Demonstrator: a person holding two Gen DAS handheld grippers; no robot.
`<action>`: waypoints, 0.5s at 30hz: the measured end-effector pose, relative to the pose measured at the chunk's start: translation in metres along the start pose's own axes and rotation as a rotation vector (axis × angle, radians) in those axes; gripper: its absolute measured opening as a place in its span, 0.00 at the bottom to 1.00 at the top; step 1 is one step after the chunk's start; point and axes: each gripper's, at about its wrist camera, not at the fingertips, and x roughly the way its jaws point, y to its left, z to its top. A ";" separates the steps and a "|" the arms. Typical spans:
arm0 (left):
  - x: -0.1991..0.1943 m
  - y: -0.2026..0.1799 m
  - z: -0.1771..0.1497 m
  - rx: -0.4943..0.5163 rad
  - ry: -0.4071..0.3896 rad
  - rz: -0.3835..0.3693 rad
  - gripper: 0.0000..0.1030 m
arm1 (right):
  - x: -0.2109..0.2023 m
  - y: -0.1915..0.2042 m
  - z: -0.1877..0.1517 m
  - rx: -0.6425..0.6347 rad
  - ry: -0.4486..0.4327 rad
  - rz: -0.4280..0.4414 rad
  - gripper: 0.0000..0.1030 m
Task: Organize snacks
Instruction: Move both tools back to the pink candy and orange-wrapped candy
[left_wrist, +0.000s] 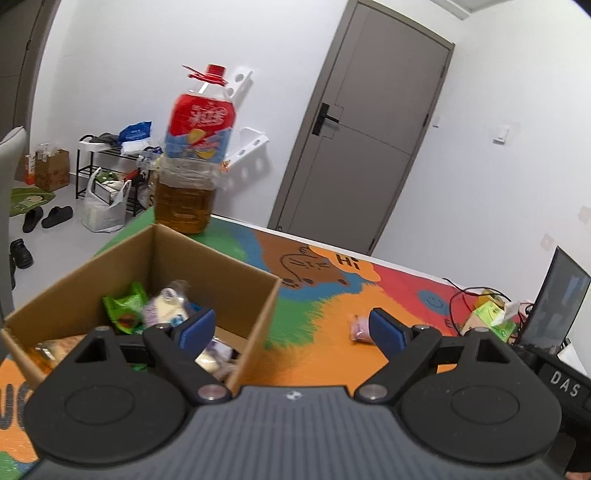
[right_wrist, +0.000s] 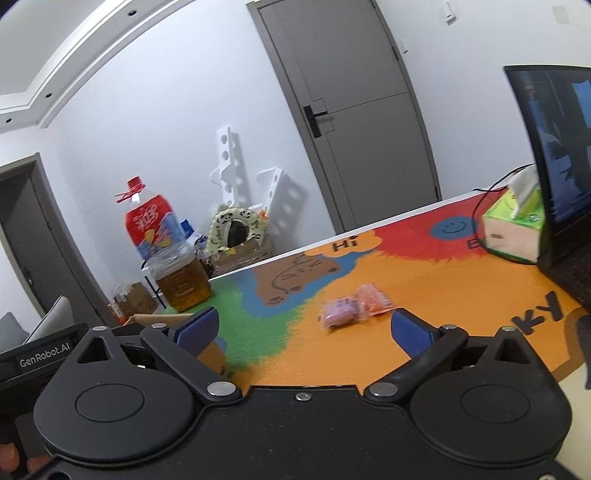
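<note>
A brown cardboard box (left_wrist: 236, 273) stands on the colourful table mat, holding several wrapped snacks, among them a green packet (left_wrist: 123, 308) and a pale lilac one (left_wrist: 164, 312). My left gripper (left_wrist: 291, 330) is open and empty, its left finger over the box's near right corner. A pink snack (left_wrist: 360, 328) lies on the orange patch just left of its right finger. In the right wrist view that pink snack (right_wrist: 338, 314) lies beside an orange-red packet (right_wrist: 373, 299), just beyond my right gripper (right_wrist: 306, 330), which is open with nothing between its fingers.
A large oil bottle (left_wrist: 194, 155) with a red cap stands behind the box at the table's far edge. A green tissue box (right_wrist: 513, 229), a black cable and an open laptop (right_wrist: 554, 155) occupy the right end. The table's far edge faces a grey door.
</note>
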 end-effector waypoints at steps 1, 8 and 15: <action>0.002 -0.003 -0.001 0.004 0.003 -0.001 0.87 | 0.000 -0.004 0.001 0.011 -0.001 -0.004 0.99; 0.022 -0.025 -0.003 0.040 0.018 -0.024 0.87 | 0.013 -0.037 0.008 0.097 -0.004 -0.055 0.99; 0.049 -0.046 0.001 0.048 0.046 -0.037 0.87 | 0.037 -0.045 0.018 0.096 0.028 -0.034 0.89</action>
